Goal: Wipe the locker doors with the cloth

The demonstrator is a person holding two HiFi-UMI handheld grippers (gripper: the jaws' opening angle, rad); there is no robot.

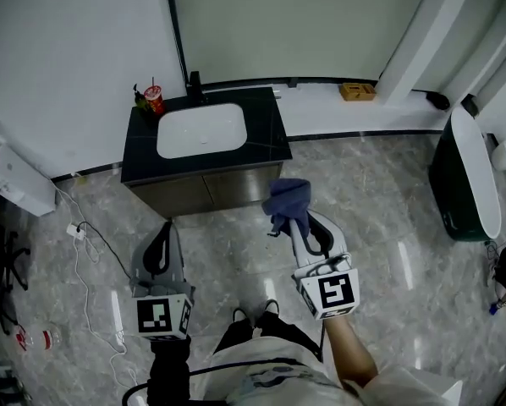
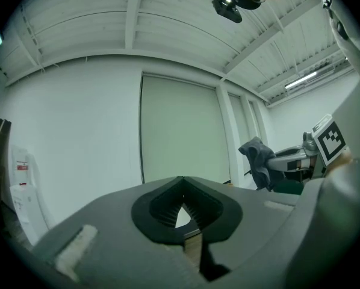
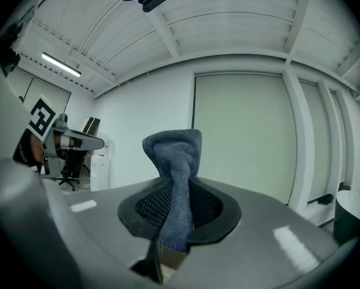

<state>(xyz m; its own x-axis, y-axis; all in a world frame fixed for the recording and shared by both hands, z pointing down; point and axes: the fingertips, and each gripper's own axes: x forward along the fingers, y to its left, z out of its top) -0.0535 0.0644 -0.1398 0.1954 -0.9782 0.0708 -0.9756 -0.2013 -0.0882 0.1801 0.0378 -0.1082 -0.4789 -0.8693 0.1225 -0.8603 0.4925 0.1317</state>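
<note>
Cloth (image 1: 287, 200): one blue-grey piece, pinched upright in the right gripper (image 1: 294, 222) just right of the frame's centre, its loose end bunched above the jaw tips. The right gripper view shows the jaws closed narrow on it, the fabric running down between the ribbed pads. The left gripper (image 1: 164, 232), lower left of centre, has its jaws together with nothing in them. That makes two grippers, side by side and apart, both held over open marble floor (image 1: 380, 218).

Directly beyond them stands one dark vanity (image 1: 270, 138), its front edge near both jaw tips. It carries one white basin (image 1: 200, 129), one tap (image 1: 194, 83) and one red cup (image 1: 154, 100) at its back left corner. Pale wall panels (image 1: 287, 19) fill the top of the frame behind it; whether they are locker doors cannot be told. One small box (image 1: 357, 91) sits on the ledge at upper right.

At the right edge a dark bin (image 1: 452, 180) with a white lid narrows the floor. At the left edge are a white unit (image 1: 16, 180) and loose cables (image 1: 88, 260) trailing over the floor.
</note>
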